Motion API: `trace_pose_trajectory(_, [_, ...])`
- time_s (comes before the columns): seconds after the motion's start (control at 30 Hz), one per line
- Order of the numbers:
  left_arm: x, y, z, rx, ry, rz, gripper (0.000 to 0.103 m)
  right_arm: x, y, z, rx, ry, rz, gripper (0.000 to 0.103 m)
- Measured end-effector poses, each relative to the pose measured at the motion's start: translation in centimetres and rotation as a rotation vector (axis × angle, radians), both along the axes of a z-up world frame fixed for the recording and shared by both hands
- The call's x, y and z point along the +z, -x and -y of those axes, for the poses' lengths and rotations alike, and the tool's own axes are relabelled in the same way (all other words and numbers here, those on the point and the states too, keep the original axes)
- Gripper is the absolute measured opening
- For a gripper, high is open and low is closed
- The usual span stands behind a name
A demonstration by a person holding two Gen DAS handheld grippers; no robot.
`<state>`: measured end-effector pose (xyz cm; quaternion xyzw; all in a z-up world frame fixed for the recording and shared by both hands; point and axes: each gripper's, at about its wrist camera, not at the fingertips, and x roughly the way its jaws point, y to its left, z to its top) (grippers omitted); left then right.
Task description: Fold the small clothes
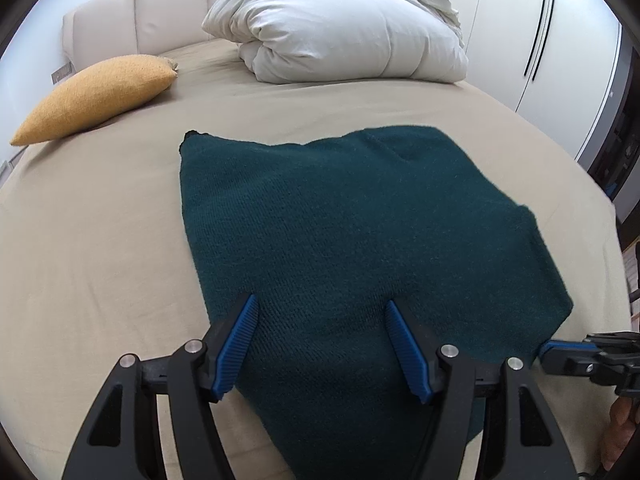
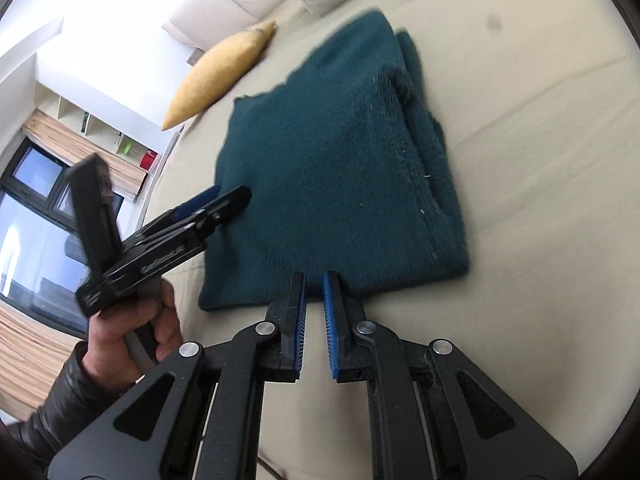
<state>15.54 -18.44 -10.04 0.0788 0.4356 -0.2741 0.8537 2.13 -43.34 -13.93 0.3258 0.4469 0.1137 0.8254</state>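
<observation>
A dark teal knitted sweater (image 1: 352, 232) lies folded on the beige bed sheet (image 1: 100, 240). It also shows in the right wrist view (image 2: 332, 168), with stacked layers along its right edge. My left gripper (image 1: 320, 312) is open and empty, its blue pads (image 1: 240, 344) spread over the sweater's near part. It shows from the side in the right wrist view (image 2: 224, 196), held in a hand. My right gripper (image 2: 315, 280) sits at the sweater's near edge, jaws nearly together with a narrow gap and no cloth seen between them. Its tip shows in the left wrist view (image 1: 556, 348).
A yellow cushion (image 1: 96, 96) lies at the far left of the bed. A folded white duvet (image 1: 344, 32) sits at the head, against a cream headboard (image 1: 132, 20). White wardrobe doors (image 1: 552, 40) stand at the right. A window (image 2: 28, 216) is at the left.
</observation>
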Motion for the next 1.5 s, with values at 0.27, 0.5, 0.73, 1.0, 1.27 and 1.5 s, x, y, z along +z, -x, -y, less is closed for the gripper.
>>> trace_pose_trajectory(0.27, [2.7,-0.7,-6.0,0.149,0.207,-0.063,0.071,5.7,2.4,5.5,-0.144,0.106,0.145,0.062])
trace_pose_trajectory(0.5, [1.2,-2.6,-5.7,0.144,0.264,-0.191,0.083,5.4,-3.0,7.0,-0.104,0.049,0.096,0.063])
trace_pose_trajectory(0.73, [-1.8,-4.6,-5.7,0.200,0.268,-0.317,0.086,2.2,-9.6,9.4,-0.084,-0.053,0.001,0.062])
trace_pose_trajectory(1.0, [-2.5,-6.0,-4.4,0.186,0.273,-0.379,0.065,-1.0,-13.9,9.0,-0.046,-0.043,-0.095,0.035])
trace_pose_trajectory(1.27, [-1.5,-5.3,-2.1,0.171,0.121,-0.288,0.049,1.0,-15.5,3.1,0.070,0.458,-0.085,0.027])
trace_pose_trajectory(1.5, [0.9,-3.1,-3.5,0.153,0.096,-0.244,0.036,3.3,-14.7,-0.5,0.040,0.645,-0.058,0.021])
